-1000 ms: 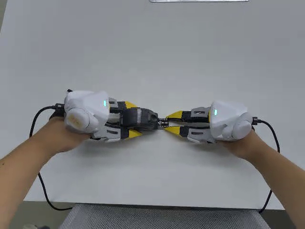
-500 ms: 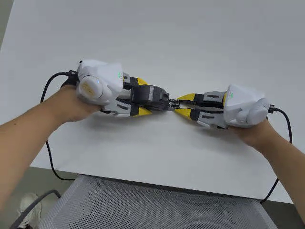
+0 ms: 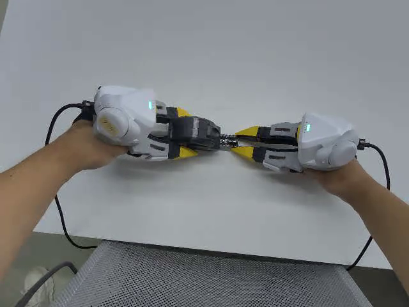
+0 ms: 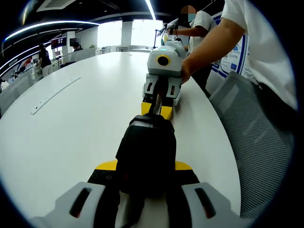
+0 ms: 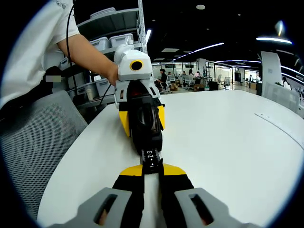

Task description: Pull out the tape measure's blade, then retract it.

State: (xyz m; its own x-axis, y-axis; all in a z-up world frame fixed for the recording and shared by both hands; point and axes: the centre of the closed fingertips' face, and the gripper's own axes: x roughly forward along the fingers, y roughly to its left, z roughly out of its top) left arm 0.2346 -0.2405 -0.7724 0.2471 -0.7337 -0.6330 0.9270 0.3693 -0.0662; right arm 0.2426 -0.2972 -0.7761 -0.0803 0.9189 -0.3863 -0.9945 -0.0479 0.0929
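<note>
Currently both grippers sit low over the white table [image 3: 211, 51], near its near edge, tips facing each other. On the left, the left gripper [image 3: 188, 133] is clamped around the dark tape measure [image 4: 146, 154], with its yellow-tipped jaws pressed on either side of the case. On the right, the right gripper [image 3: 241, 141] has its jaws pinched closed on the end of the blade [image 5: 150, 158]. Only a short bit of blade is out, bridging the small gap between the case mouth and the right gripper's tips; printed numbers on it read in the right gripper view. Case and blade line up straight between the two grippers, left to right. Cannot tell if the case touches the table or is held just above it. Each gripper is held in a bare hand, black cable [image 3: 56, 211] trailing off the left one over the near table edge. Grey mesh chair [image 3: 211, 278] sits just near of the table.
</note>
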